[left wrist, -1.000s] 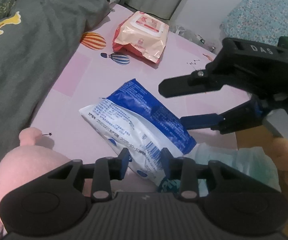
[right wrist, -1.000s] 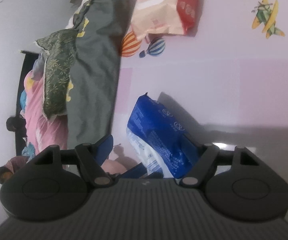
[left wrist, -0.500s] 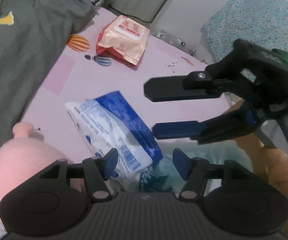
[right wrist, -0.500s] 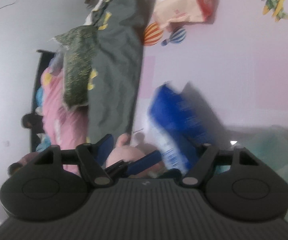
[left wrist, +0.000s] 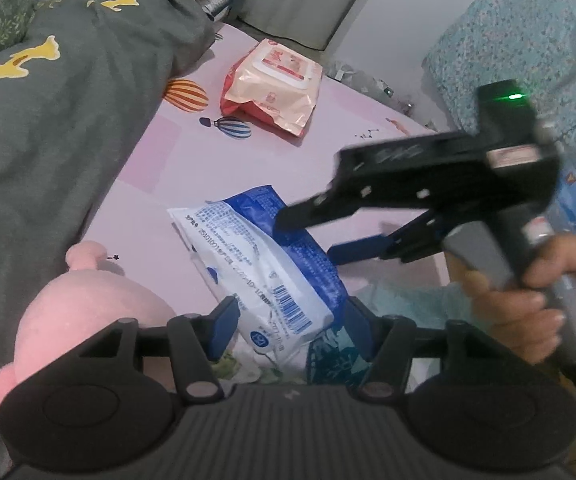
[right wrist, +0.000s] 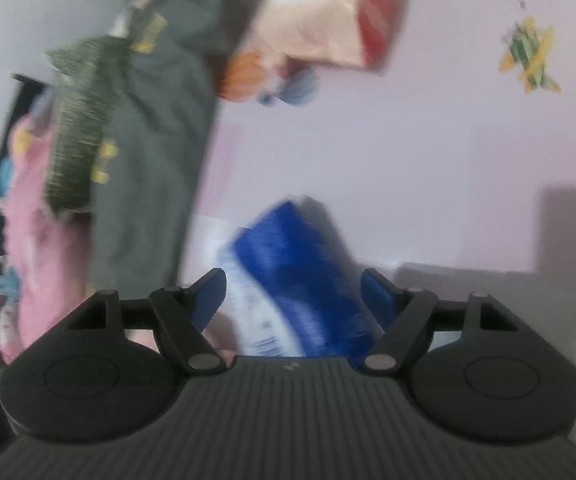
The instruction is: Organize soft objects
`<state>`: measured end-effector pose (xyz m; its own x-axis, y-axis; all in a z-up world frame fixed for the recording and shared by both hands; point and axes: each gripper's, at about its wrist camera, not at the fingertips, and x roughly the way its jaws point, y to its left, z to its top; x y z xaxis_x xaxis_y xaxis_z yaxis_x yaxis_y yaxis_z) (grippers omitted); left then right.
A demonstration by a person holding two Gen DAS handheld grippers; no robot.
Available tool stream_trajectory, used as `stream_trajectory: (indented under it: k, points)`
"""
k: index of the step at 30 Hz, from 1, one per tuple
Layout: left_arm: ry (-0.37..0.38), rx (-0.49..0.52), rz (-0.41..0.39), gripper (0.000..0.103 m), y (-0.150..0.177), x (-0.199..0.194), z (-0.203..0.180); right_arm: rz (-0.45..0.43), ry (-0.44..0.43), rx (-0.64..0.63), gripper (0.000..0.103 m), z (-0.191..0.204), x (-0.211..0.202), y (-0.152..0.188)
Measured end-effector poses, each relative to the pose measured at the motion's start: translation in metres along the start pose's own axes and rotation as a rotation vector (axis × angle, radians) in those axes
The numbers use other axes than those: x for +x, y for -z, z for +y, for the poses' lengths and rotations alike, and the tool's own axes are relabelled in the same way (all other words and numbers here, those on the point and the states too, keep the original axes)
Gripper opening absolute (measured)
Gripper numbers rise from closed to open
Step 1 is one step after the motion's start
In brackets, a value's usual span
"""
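- The blue-and-white pack [left wrist: 272,276] lies with its near end between the spread jaws of the left gripper [left wrist: 288,322]; the jaws are closing a little, yet neither pad visibly presses the film (a gap shows on both sides).
- The right gripper [right wrist: 293,294] straddles the pack's far part, jaws spread and opening, not pinching it; this view is blurred.
- Risk: the film looks slick and crinkly and the filling soft, so a pinch at the very end might slide off or grab only a loose fold, letting the pack sag.
- Risk: with both grippers so near each other, a finger could knock the other tool.
- Just left of the left jaws sits a rounded pink plush [left wrist: 88,320], fuzzy and yielding; a sideways nudge may roll it.
- Beneath the jaws lies pale teal fabric [left wrist: 407,300], thin and rumpled.
- Farther off, a puffy peach wipes pack [left wrist: 272,92] rests on the smooth pink bed sheet [left wrist: 367,152], beside a matte grey quilt [left wrist: 68,120].
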<state>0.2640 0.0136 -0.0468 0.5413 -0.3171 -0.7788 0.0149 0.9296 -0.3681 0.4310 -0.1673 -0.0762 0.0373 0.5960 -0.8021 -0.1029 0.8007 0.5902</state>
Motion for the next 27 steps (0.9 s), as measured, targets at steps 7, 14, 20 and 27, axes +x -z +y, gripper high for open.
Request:
stream_trajectory:
  k: [7,14,20,27]
  points:
    - [-0.002,0.000,-0.012,0.059,0.000,-0.006,0.004,0.019,-0.054,-0.038,0.031,0.001,0.013,0.011]
    - [0.004,-0.015,-0.051,0.059,0.001,-0.028,0.010,-0.095,0.022,-0.128,0.021,0.017,-0.014,0.016]
    - [-0.002,-0.031,-0.107,0.059,0.003,-0.053,0.019,-0.222,0.275,-0.309,0.020,0.039,-0.053,0.018]
    - [-0.036,-0.072,-0.151,0.059,0.007,-0.076,0.043,-0.290,0.591,-0.647,0.020,0.079,-0.041,0.037]
